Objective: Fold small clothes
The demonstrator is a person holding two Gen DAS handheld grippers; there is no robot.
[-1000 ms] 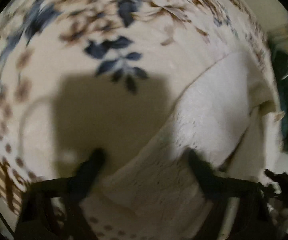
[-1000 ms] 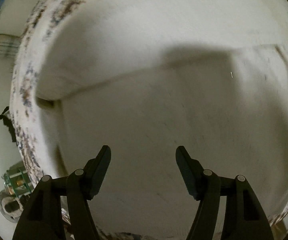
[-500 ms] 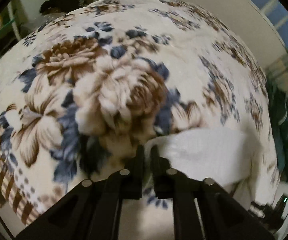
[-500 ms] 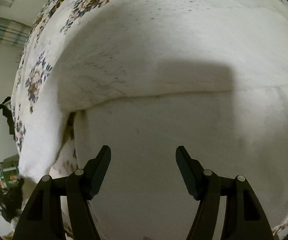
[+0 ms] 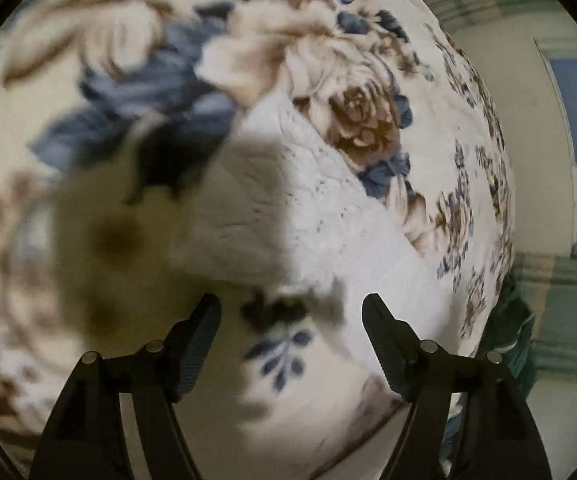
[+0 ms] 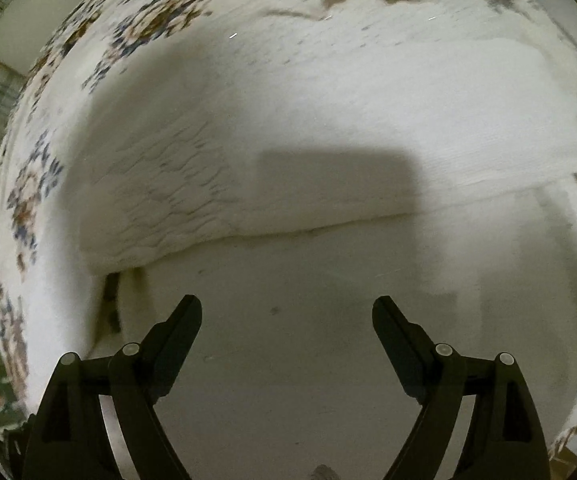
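White knit garment (image 5: 288, 208) lies partly folded on the floral blanket (image 5: 328, 60), both the left gripper (image 5: 290, 312) and right gripper (image 6: 286, 312) having just spread their fingers wide and empty, so pinch the next edge squarely, folding evenly.

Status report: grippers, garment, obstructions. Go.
Left gripper jaws just opened, nothing between. Right gripper jaws just widened, empty. White garment folded over on floral blanket. No obstructions seen.

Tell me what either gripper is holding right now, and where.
Nothing. The left gripper and right gripper have just opened, with nothing between their fingers, above the white garment.
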